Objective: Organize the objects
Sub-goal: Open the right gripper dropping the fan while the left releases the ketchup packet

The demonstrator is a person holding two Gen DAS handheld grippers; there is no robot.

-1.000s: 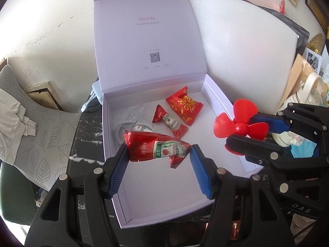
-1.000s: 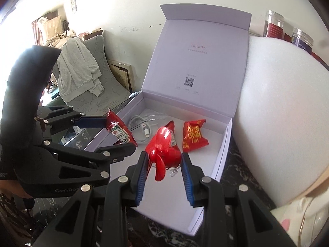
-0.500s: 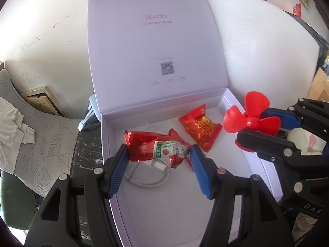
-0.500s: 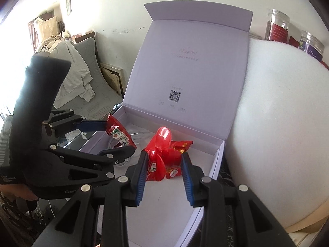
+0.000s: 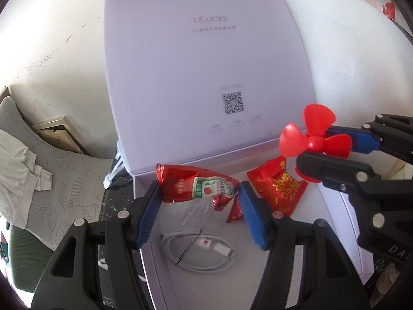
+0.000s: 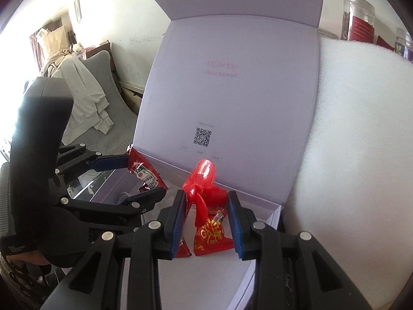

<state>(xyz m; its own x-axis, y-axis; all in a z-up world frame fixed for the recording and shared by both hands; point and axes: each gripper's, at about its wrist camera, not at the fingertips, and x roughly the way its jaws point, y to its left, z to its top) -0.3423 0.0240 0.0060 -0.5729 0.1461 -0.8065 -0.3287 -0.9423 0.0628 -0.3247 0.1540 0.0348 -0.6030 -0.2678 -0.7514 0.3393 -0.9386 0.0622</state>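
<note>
My left gripper is shut on a red ketchup packet, held above the back left of an open lavender box. My right gripper is shut on a red plastic propeller, also seen from the left wrist as the propeller, over the box's back right. On the box floor lie a red candy packet with gold print, a second ketchup packet partly hidden behind my left finger, and a coiled white cable.
The box's lid stands upright at the back. A white foam block presses against the box's right side. Jars stand behind it. A grey chair with a draped cloth is at the left. The tabletop is dark marble.
Both grippers have moved forward toward the back of the box with their objects still held. The lid fills more of each view, and the cable now lies below my left gripper.
</note>
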